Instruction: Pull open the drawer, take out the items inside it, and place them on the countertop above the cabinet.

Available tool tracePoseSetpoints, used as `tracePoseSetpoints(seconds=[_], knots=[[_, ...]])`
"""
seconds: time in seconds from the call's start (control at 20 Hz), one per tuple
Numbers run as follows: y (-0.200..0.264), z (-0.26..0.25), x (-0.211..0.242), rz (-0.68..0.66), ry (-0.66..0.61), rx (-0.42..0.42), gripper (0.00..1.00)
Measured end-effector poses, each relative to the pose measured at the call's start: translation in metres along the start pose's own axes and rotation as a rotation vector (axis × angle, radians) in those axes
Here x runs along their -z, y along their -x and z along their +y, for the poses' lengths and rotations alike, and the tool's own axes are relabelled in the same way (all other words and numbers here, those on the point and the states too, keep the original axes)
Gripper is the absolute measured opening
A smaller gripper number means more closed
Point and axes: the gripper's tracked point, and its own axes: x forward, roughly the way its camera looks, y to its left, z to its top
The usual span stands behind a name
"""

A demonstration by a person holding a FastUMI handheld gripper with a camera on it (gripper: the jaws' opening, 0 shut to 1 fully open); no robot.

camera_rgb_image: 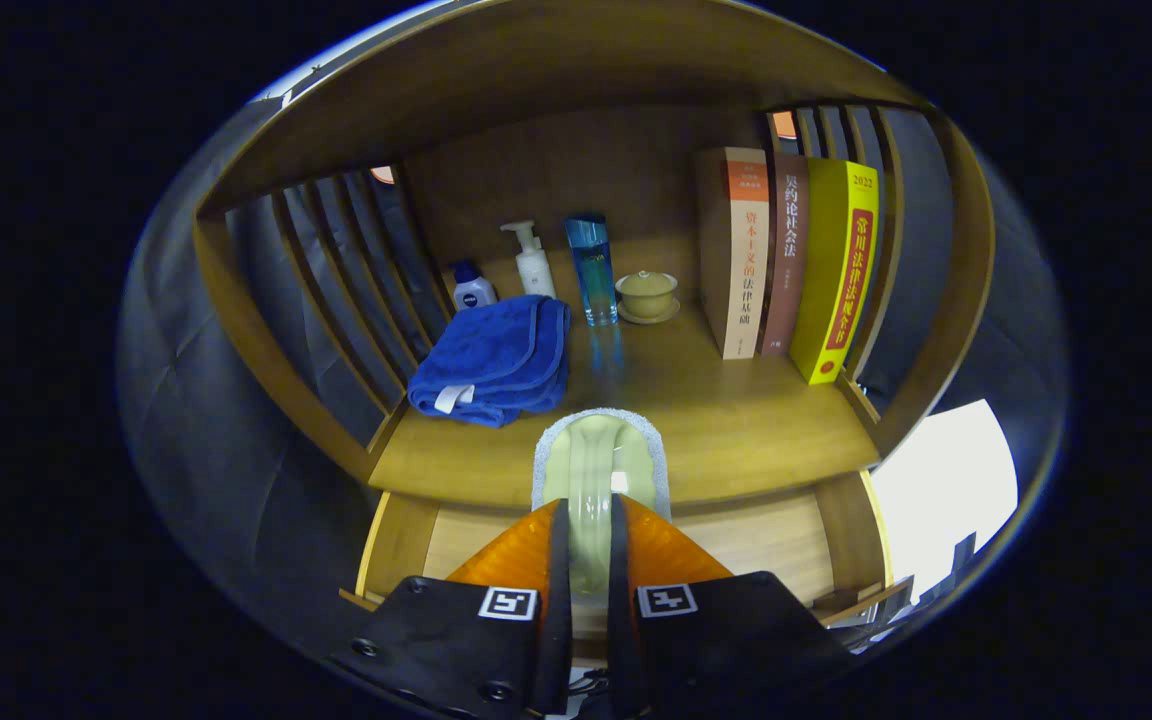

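Observation:
My gripper (589,508) is shut on a pale green item with a grey fuzzy rim (598,455), both fingers pinching its raised middle ridge. The item's far end lies over the front edge of the wooden countertop (736,425); I cannot tell whether it rests on the wood or hangs just above it. Below the fingers, the drawer (766,540) stands pulled open, with its light wooden bottom showing on both sides of the gripper.
A folded blue towel (496,360) lies at the left of the countertop. Behind it stand a small blue-capped bottle (473,288), a white pump bottle (533,262), a tall blue bottle (591,270) and a lidded cup (647,295). Three upright books (786,260) stand right. Slatted sides wall the shelf.

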Motion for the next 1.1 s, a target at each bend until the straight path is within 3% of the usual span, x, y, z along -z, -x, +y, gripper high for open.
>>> tracePoseSetpoints(seconds=[0.6, 0.95, 1.1], knots=[[-0.099, -0.021, -0.027, 0.009, 0.007, 0.049, 0.23], [-0.148, -0.020, -0.018, 0.062, -0.009, 0.049, 0.23], [-0.154, -0.016, -0.015, 0.067, -0.012, 0.047, 0.28]])
